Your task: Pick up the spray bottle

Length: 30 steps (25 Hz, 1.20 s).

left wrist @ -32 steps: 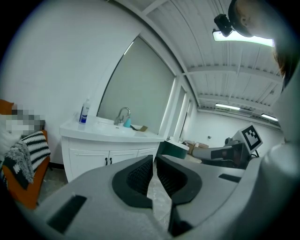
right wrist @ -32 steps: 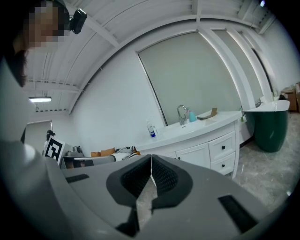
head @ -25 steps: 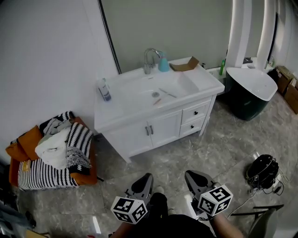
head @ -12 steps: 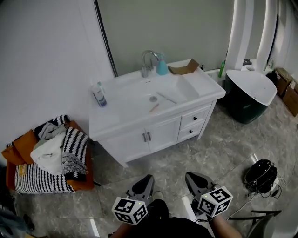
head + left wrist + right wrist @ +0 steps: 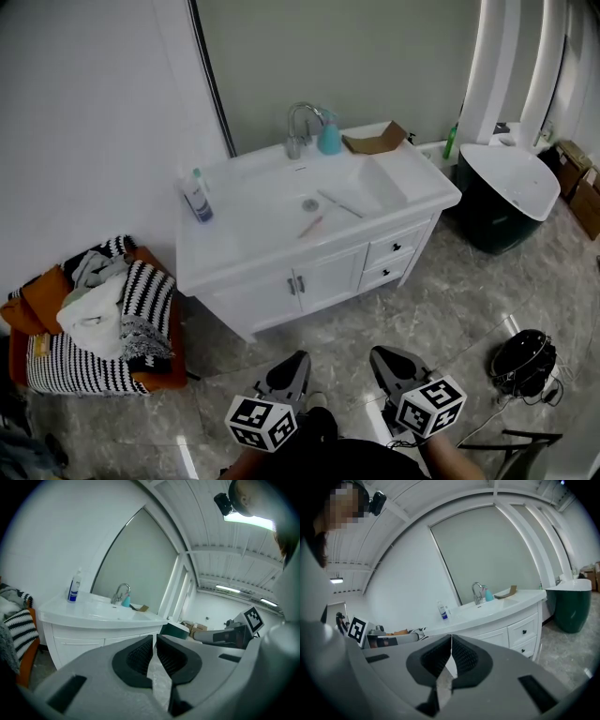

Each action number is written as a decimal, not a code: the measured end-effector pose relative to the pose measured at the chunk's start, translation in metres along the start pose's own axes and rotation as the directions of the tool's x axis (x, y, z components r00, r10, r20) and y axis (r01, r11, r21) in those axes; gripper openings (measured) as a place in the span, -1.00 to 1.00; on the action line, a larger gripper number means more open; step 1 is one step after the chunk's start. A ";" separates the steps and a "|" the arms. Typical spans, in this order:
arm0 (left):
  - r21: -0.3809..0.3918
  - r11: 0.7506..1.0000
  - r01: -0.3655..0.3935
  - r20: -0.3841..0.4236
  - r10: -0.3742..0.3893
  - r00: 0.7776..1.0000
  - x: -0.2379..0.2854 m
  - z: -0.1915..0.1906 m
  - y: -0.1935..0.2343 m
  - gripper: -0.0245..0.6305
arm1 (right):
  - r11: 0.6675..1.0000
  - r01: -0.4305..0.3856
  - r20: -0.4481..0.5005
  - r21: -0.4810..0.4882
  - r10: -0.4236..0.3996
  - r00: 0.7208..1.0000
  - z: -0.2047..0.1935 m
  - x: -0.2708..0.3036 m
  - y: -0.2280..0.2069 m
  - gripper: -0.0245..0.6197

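Left gripper view showed the left gripper (image 5: 154,645) with its black pads drawn together, only a thin slit between them and nothing inside. Right gripper view showed the right gripper (image 5: 451,649) the same way, pads pressed together and empty. Each of these views also caught the other tool's marker cube at its edge, which the head view showed from above, near the bottom of the frame.

Ahead of both grippers, well apart from them, stood a white vanity (image 5: 234,239) against the wall. The teal spray bottle (image 5: 329,137) stood upright at the back of the counter, just beside the faucet (image 5: 300,124), on the right gripper's side of it. A white bottle with blue label (image 5: 197,196) stood near the counter end on the left gripper's side. From the gripper views both bottles appeared only as small shapes on the counter top.

Only the head view looked into the basin, where two thin sticks (image 5: 323,213) lay near the drain. It alone showed a black bundle with cables (image 5: 522,356) on the floor, beside the right gripper.
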<state>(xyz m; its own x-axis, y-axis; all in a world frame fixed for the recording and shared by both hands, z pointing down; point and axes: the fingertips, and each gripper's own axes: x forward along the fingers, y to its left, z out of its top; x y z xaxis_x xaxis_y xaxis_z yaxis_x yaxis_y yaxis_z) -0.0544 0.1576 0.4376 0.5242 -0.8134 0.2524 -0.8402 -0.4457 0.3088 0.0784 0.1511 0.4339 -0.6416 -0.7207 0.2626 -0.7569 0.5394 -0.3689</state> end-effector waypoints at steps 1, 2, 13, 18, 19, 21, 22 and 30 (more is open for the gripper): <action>0.000 1.000 0.001 -0.002 -0.001 1.000 0.003 0.002 0.002 -0.85 | 1.000 0.002 -0.002 0.001 -0.002 1.000 0.002 0.004 -0.002 -0.90; -0.001 1.000 0.003 -0.003 -0.003 1.000 0.005 0.003 0.005 -0.85 | 1.000 0.003 -0.003 0.001 -0.003 1.000 0.003 0.007 -0.003 -0.90; -0.009 1.000 0.026 -0.005 -0.026 1.000 0.036 0.027 0.041 -0.85 | 1.000 0.007 -0.010 -0.011 -0.008 1.000 0.026 0.057 -0.011 -0.90; 0.002 0.999 0.050 -0.016 -0.050 0.999 0.052 0.035 0.050 -0.85 | 1.000 0.016 -0.007 -0.009 -0.016 1.000 0.033 0.075 -0.018 -0.90; 0.004 0.999 0.053 -0.019 -0.053 0.998 0.055 0.036 0.053 -0.85 | 1.000 0.017 -0.007 -0.008 -0.017 1.000 0.034 0.079 -0.020 -0.90; 0.006 0.998 0.056 -0.022 -0.056 0.998 0.061 0.039 0.058 -0.85 | 1.000 0.016 -0.007 -0.007 -0.016 1.000 0.037 0.087 -0.022 -0.90; 0.008 0.998 0.056 -0.022 -0.056 0.998 0.064 0.041 0.060 -0.85 | 1.000 0.015 -0.006 -0.007 -0.015 1.000 0.039 0.091 -0.023 -0.90; 0.017 0.998 0.065 -0.027 -0.064 0.998 0.085 0.057 0.085 -0.85 | 1.000 0.009 0.005 -0.008 -0.009 1.000 0.056 0.128 -0.031 -0.90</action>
<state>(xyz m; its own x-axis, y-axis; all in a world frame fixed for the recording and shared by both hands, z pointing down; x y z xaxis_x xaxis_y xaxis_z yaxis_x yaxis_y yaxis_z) -0.0891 0.0290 0.4336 0.5805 -0.7727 0.2566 -0.8069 -0.5037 0.3085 0.0269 0.0177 0.4295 -0.6343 -0.7276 0.2612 -0.7635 0.5365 -0.3596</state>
